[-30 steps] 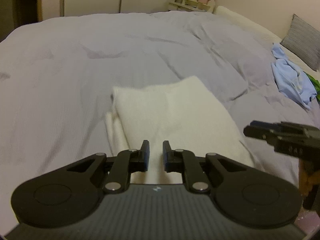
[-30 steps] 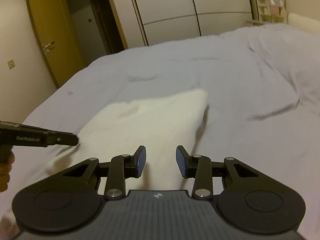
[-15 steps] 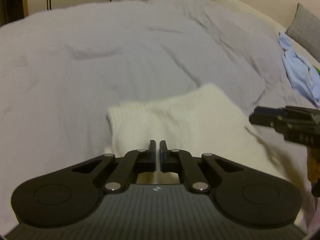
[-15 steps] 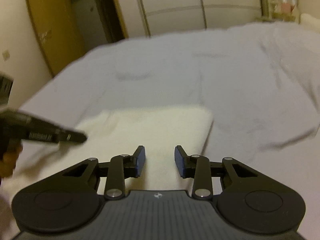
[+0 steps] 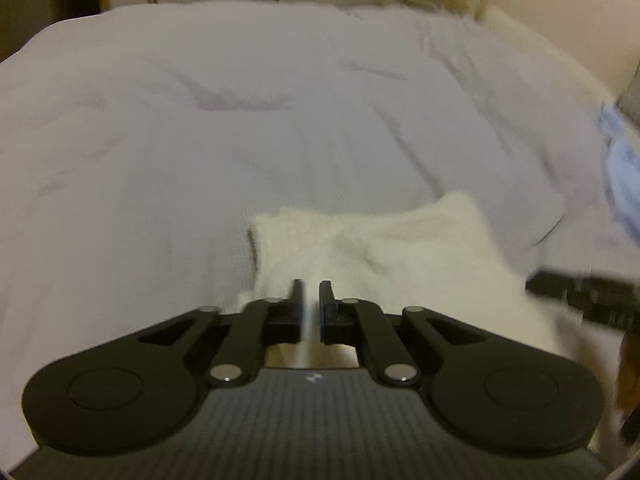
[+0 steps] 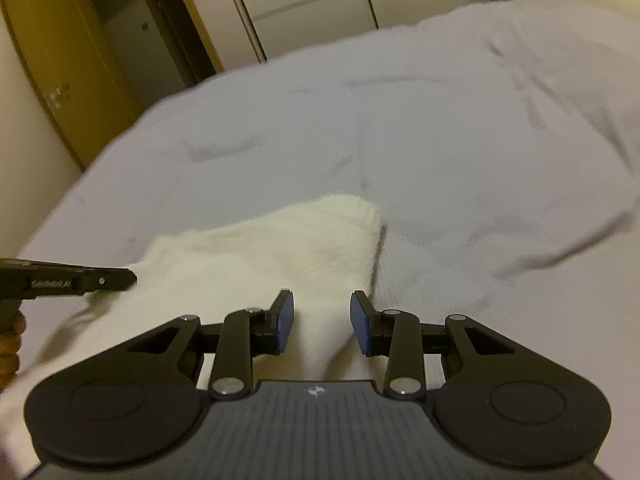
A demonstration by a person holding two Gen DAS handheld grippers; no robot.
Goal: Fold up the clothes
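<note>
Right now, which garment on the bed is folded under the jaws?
The white garment, a folded block lying directly beneath both grippers. The blue garment sits crumpled at the bed's far right edge.

Black left gripper (image 5: pixel 309 308), right gripper (image 6: pixel 322 326): blue-padded jaws, silver pivot screws.

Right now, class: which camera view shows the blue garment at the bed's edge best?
The left wrist view: the blue garment lies blurred at its right edge, on the grey bedcover beyond the white folded cloth. The right wrist view does not show it.
</note>
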